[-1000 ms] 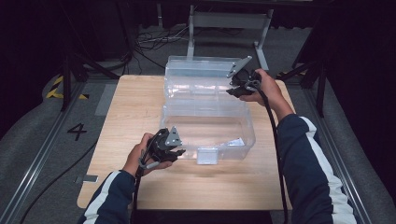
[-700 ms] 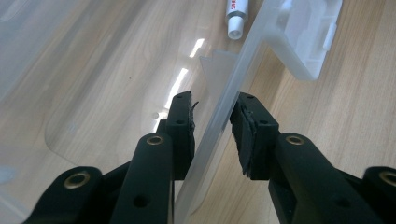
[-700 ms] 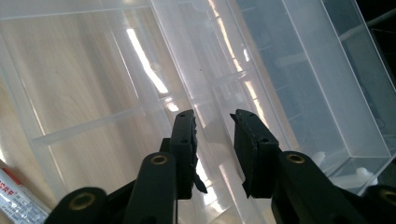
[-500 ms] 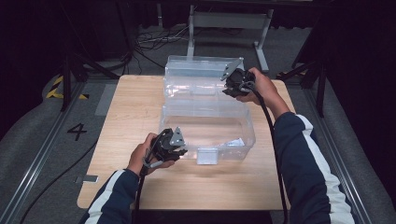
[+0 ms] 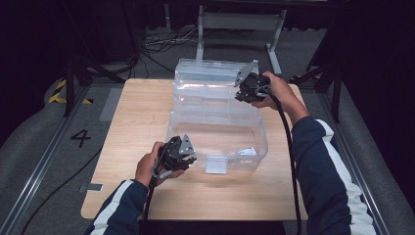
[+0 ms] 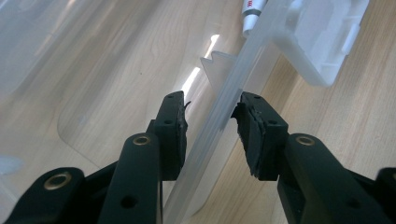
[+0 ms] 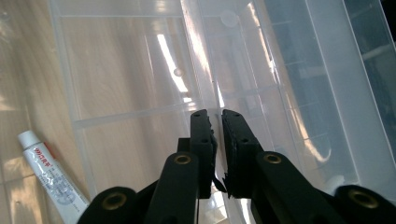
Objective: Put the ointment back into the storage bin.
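Observation:
A clear plastic storage box (image 5: 218, 132) stands on the wooden table, its clear lid (image 5: 205, 73) swung open behind it. A white tube (image 7: 51, 175) with red print lies inside the box, and I also see the tube (image 6: 252, 9) past the rim. My left gripper (image 5: 188, 156) straddles the box's front left rim (image 6: 219, 116); its jaws have just opened a little and the pads stand slightly off the wall. My right gripper (image 5: 244, 90) has just closed, and its jaws pinch a thin clear edge (image 7: 205, 70) where lid and box meet at the back right.
A clear latch (image 5: 216, 164) hangs on the box's front wall. Bare wooden table (image 5: 132, 122) lies left of the box and along the front edge. Metal rails, cables and a stand's legs sit on the grey floor around the table.
The right gripper has edged slightly left at the lid's corner and its jaws have come together. The left hand and the box have stayed put.

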### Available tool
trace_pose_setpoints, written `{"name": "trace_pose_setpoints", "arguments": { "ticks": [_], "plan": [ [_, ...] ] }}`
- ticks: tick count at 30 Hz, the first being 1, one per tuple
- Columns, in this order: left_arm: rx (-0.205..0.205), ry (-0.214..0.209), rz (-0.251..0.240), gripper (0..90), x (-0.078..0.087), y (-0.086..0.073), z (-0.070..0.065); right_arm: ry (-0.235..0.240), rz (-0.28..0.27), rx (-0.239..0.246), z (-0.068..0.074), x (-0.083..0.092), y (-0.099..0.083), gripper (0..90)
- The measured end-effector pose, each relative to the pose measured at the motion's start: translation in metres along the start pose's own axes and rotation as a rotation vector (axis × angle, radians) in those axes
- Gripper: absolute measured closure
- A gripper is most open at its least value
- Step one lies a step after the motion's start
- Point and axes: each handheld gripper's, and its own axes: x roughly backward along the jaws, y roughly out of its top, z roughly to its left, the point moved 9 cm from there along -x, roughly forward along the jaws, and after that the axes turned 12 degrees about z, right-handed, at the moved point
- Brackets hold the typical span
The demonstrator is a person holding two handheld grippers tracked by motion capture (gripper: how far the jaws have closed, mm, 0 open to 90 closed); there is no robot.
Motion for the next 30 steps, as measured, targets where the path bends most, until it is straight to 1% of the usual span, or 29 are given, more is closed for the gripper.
{"name": "trace_pose_setpoints", "arguments": {
  "ticks": [2, 3, 4, 6, 8, 11, 12, 13, 15, 17, 18, 19, 20, 23, 26, 29, 30],
  "plan": [
    [-0.009, 0.001, -0.004, 62.8, 0.000, 0.000, 0.000, 0.001, 0.012, 0.013, 0.002, 0.002, 0.000, 85.0],
    [-0.003, 0.001, 0.000, 62.8, 0.000, 0.000, 0.001, -0.001, 0.019, 0.019, 0.003, 0.003, 0.000, 85.3],
    [-0.001, 0.002, -0.001, 62.7, 0.000, 0.000, 0.001, 0.000, 0.028, 0.036, 0.003, 0.004, 0.000, 85.7],
    [-0.003, 0.002, -0.005, 62.2, -0.001, 0.001, 0.002, -0.003, 0.042, 0.048, 0.005, 0.005, 0.001, 86.3],
    [-0.008, 0.006, -0.011, 61.6, -0.002, 0.001, 0.003, -0.008, 0.045, 0.067, 0.007, 0.007, 0.001, 86.7],
    [-0.001, 0.023, -0.008, 60.2, -0.003, 0.003, 0.008, -0.006, 0.051, 0.066, 0.008, 0.009, -0.001, 86.9],
    [-0.001, 0.023, -0.008, 59.4, -0.003, 0.003, 0.008, -0.006, 0.054, 0.067, 0.008, 0.010, -0.002, 87.0],
    [0.009, 0.032, -0.002, 59.4, -0.003, 0.003, 0.010, -0.006, 0.054, 0.067, 0.008, 0.010, -0.002, 87.0],
    [0.000, 0.043, -0.005, 58.0, -0.004, 0.004, 0.012, 0.000, 0.053, 0.066, 0.008, 0.011, -0.004, 87.3],
    [0.011, 0.038, 0.004, 57.6, -0.004, 0.005, 0.014, -0.001, 0.053, 0.066, 0.008, 0.012, -0.004, 87.3],
    [0.009, 0.042, -0.002, 57.6, -0.005, 0.005, 0.014, -0.010, 0.053, 0.067, 0.008, 0.012, -0.004, 87.3],
    [0.017, 0.042, -0.005, 57.4, -0.005, 0.006, 0.014, -0.015, 0.048, 0.068, 0.008, 0.011, -0.003, 87.4],
    [0.017, 0.042, -0.005, 57.2, -0.005, 0.006, 0.014, -0.015, 0.048, 0.068, 0.008, 0.011, -0.003, 87.4],
    [0.021, 0.044, -0.011, 56.9, -0.006, 0.006, 0.014, -0.007, 0.025, 0.067, 0.009, 0.012, -0.002, 87.7],
    [0.028, 0.043, -0.013, 56.5, -0.005, 0.006, 0.014, -0.014, 0.031, 0.076, 0.012, 0.014, -0.002, 87.7],
    [0.049, 0.044, -0.020, 55.3, -0.005, 0.006, 0.013, -0.020, 0.030, 0.088, 0.014, 0.015, -0.001, 87.9],
    [0.050, 0.042, -0.017, 55.0, -0.005, 0.006, 0.013, -0.020, 0.029, 0.091, 0.014, 0.015, -0.001, 87.8]
  ]
}}
